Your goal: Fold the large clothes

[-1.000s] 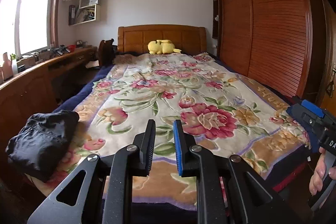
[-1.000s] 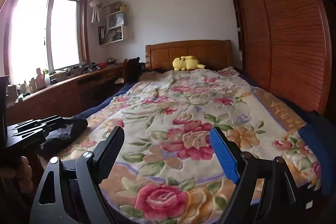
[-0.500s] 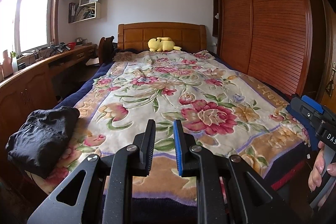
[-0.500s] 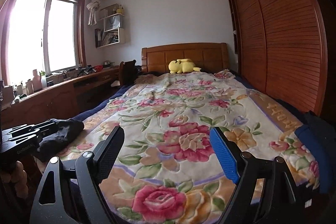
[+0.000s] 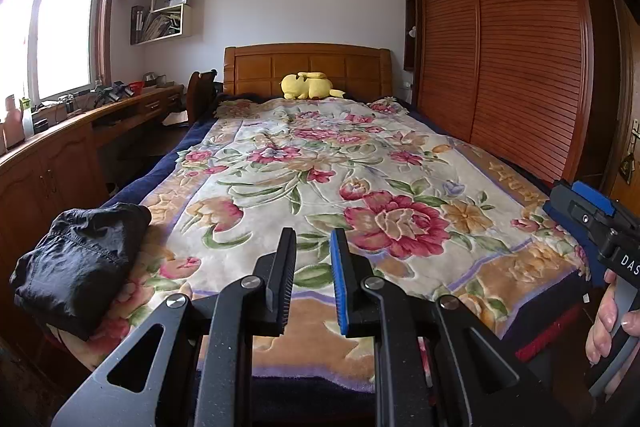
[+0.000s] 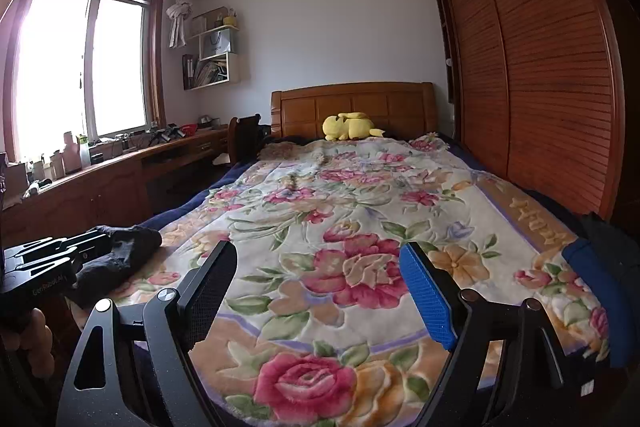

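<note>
A folded black garment (image 5: 80,263) lies on the near left corner of the bed; it also shows in the right wrist view (image 6: 120,259). The bed is covered by a floral blanket (image 5: 320,179), also seen in the right wrist view (image 6: 340,227). My left gripper (image 5: 313,247) hovers over the foot of the bed, empty, its jaws narrowed to a small gap. My right gripper (image 6: 318,263) is open wide and empty, held over the foot of the bed to the right. The right gripper's body (image 5: 592,223) shows at the right edge of the left wrist view.
A yellow plush toy (image 5: 308,85) lies by the wooden headboard (image 5: 306,67). A wooden desk (image 5: 60,147) with clutter runs along the left under the window. A slatted wardrobe (image 5: 520,47) stands along the right. A dark cloth (image 6: 612,239) lies at the bed's right edge.
Both grippers have tilted up and lifted slightly, so the bed sits lower in both views. Their jaw openings are unchanged. The garment has not moved.
</note>
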{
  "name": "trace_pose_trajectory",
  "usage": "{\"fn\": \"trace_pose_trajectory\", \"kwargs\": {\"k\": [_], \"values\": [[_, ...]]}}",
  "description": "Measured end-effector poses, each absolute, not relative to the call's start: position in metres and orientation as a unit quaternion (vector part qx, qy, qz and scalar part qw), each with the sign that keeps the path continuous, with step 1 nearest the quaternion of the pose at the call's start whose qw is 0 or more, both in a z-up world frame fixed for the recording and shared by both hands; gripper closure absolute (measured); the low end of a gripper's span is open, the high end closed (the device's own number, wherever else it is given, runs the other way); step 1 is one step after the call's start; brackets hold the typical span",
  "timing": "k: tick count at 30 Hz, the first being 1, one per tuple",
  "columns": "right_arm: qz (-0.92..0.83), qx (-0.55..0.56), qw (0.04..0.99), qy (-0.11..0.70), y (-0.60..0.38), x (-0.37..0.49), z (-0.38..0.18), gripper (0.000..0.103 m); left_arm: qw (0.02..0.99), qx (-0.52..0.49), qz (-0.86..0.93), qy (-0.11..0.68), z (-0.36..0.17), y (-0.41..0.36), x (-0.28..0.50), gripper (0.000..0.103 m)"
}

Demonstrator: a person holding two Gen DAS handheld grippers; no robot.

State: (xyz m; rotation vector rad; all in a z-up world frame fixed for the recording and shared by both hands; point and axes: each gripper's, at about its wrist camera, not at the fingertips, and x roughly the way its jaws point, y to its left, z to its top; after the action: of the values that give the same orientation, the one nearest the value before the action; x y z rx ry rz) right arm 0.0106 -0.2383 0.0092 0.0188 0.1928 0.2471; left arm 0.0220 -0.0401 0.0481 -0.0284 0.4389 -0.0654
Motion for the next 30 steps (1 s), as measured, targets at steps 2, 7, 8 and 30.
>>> {"fn": "trace_pose_trajectory", "kwargs": {"k": [2, 7, 8, 30], "values": [[0.126, 0.007, 0.987, 0.096, -0.2391, 0.0116, 0.0091, 0.018, 0.976, -0.014, -0.032, 0.217, 0.0476, -0.0399, 0.0217, 0.085], [0.128, 0.008, 0.987, 0.095, -0.2398, 0.0126, 0.008, 0.018, 0.976, -0.013, -0.032, 0.217, 0.0485, -0.0401, 0.0214, 0.085], [0.128, 0.007, 0.987, 0.096, -0.2399, 0.013, 0.0079, 0.018, 0.975, -0.013, -0.031, 0.218, 0.048, -0.0396, 0.022, 0.085], [0.133, 0.004, 0.987, 0.093, -0.2421, 0.0151, 0.0072, 0.018, 0.976, -0.013, -0.027, 0.217, 0.0472, -0.0382, 0.0184, 0.085]]}}
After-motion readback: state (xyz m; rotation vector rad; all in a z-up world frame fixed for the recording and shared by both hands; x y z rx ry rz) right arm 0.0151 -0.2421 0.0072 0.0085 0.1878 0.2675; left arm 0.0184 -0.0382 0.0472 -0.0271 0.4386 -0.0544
